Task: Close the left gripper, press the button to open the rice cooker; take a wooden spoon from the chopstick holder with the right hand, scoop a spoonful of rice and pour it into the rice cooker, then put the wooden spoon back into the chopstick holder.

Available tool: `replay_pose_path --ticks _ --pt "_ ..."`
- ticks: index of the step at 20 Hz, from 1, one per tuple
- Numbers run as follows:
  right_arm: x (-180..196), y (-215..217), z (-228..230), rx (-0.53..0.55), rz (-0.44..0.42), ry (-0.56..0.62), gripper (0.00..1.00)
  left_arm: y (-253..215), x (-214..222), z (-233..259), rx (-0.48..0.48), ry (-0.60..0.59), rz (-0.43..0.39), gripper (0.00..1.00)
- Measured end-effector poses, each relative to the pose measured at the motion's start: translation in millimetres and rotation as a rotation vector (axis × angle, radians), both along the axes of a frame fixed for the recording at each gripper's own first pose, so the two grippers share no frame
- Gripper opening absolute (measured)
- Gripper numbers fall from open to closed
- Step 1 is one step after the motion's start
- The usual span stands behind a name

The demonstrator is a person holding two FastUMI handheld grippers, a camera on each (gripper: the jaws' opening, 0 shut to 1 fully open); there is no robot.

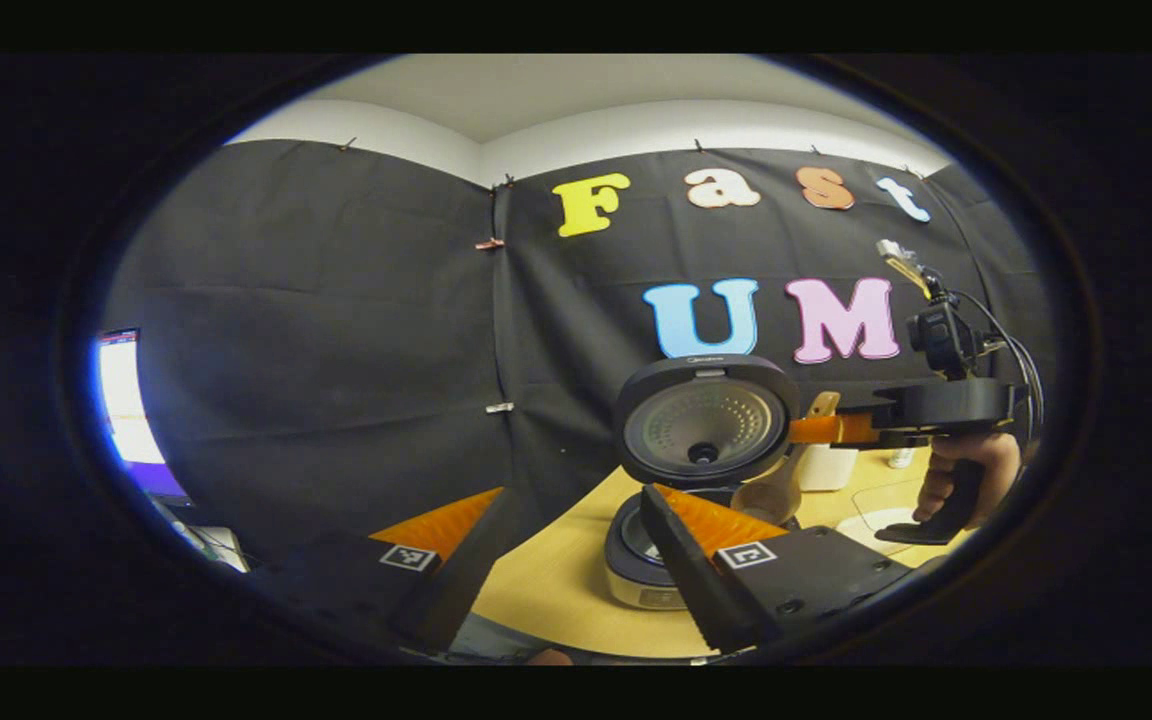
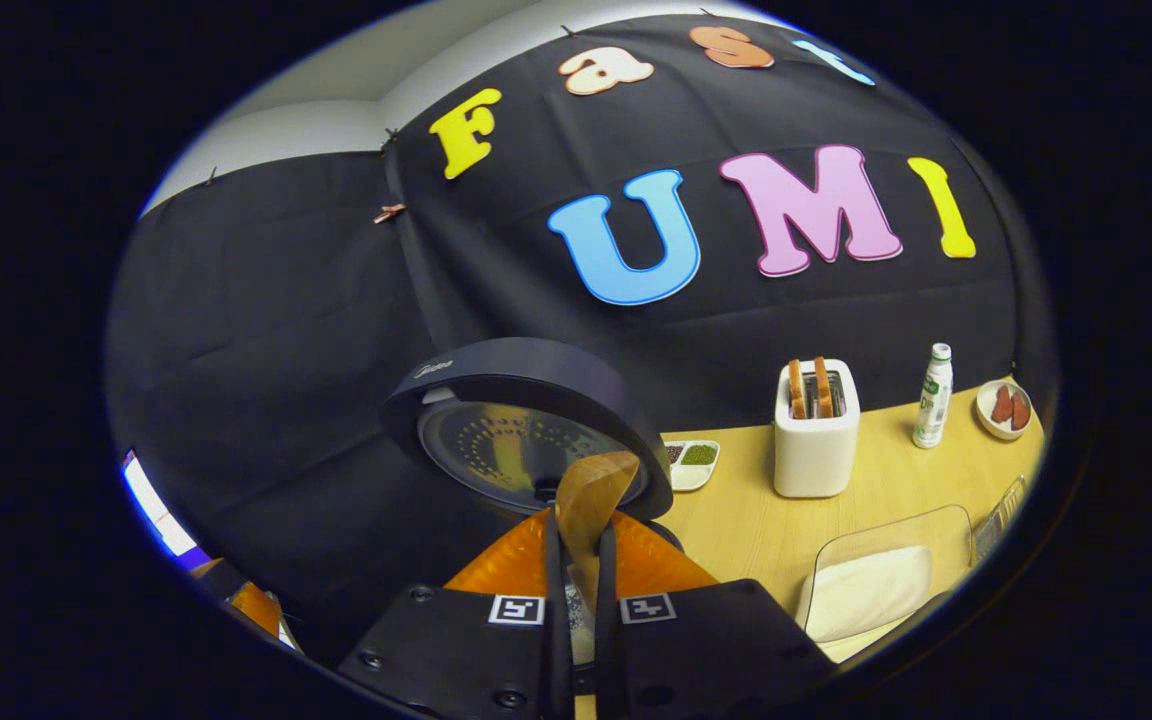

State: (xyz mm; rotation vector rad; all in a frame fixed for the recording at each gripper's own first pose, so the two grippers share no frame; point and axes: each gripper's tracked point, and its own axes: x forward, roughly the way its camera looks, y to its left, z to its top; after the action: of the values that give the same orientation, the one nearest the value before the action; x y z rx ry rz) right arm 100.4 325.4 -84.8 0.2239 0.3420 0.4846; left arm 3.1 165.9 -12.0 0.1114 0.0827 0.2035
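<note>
Right gripper view shows my right hand-held gripper [image 2: 576,590] clamped on the wooden spoon [image 2: 591,500], bowl poised over the open rice cooker [image 2: 526,425] for pouring, while my left hand-held gripper [image 1: 576,560] hangs wide beside that cooker.

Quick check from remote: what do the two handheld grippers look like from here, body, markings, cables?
Left gripper: black blocky finger mounts, each with a square black-and-white tag. Right gripper: same tagged black mounts; from the left gripper view, a black pistol grip in a bare hand, camera on top, dark cables trailing.
</note>
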Motion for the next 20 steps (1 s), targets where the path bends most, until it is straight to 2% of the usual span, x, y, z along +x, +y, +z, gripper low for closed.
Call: replay_pose_path --ticks 7,15,20 --pt "-20 19 6 -0.105 0.139 -0.123 0.13 -2 3 -2 -0.012 0.008 0.013 0.87" --pt "-24 24 13 -0.142 0.192 -0.178 0.12 -7 3 2 -0.018 -0.006 0.016 0.87" --pt "-30 29 15 -0.226 0.248 -0.251 0.13 -12 1 3 -0.019 -0.013 0.02 0.87"
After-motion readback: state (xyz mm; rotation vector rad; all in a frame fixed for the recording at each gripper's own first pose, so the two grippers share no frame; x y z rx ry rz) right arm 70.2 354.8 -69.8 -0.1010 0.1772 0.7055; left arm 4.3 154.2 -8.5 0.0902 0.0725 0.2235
